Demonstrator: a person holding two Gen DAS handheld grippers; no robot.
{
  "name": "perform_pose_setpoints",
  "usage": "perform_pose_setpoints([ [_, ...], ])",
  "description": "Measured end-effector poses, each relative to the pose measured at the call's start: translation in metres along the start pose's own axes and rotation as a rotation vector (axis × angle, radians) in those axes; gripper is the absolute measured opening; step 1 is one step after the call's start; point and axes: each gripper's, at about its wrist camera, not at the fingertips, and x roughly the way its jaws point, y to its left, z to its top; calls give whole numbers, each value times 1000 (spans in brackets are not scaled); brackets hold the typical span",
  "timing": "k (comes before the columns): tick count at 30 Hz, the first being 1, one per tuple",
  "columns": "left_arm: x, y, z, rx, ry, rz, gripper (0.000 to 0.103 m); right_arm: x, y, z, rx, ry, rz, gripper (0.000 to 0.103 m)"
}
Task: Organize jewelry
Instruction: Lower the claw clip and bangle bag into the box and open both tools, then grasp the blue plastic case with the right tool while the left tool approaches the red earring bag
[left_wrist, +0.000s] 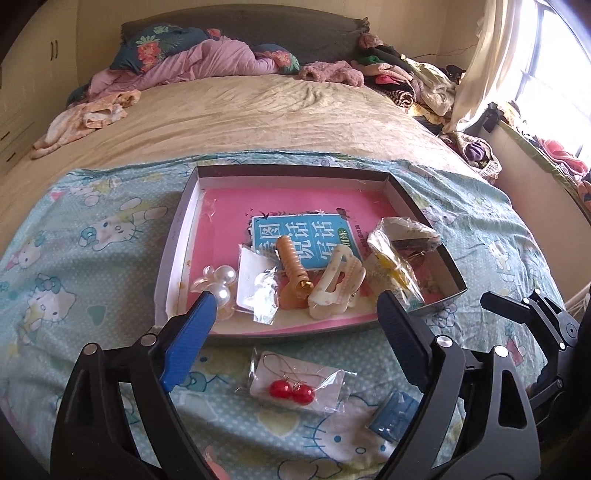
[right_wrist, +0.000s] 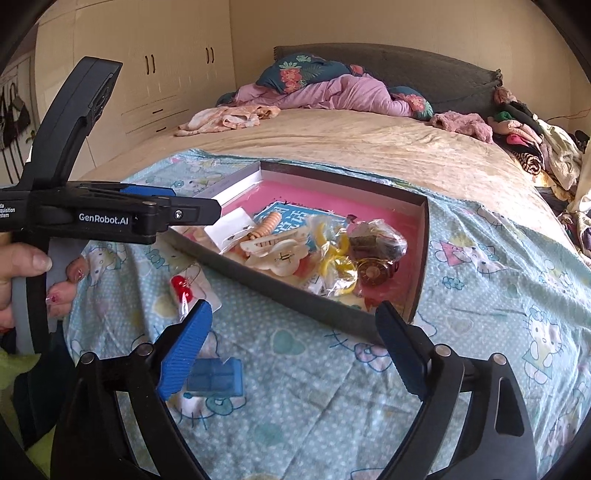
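You are holding both tongs spread wide and empty: left gripper (left_wrist: 295, 314) is hanging over the near rim of the shallow grey cardboard tray (left_wrist: 424, 201), right gripper (right_wrist: 293, 325) is hovering beside it.

Judged progress: mostly done. Already lying in the tray are the pearl hair clip (left_wrist: 221, 284), ribbed orange hair clip (left_wrist: 293, 267), cream claw clip (left_wrist: 338, 286), yellow bagged piece (right_wrist: 334, 266) and brown bagged piece (right_wrist: 376, 245).

Remaining on the Hello Kitty sheet (left_wrist: 92, 236): bagged red bead earrings on a white card (left_wrist: 293, 384) and the small blue plastic case (left_wrist: 393, 415), both just outside the tray's near wall.

Obstacles: the near wall is standing between them and the tray.
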Motion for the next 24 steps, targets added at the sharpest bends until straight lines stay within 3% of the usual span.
perform_pose_setpoints([
  [24,-14,28,-55,-34,60,59,81,16,55,-29,-41,116,80,89],
])
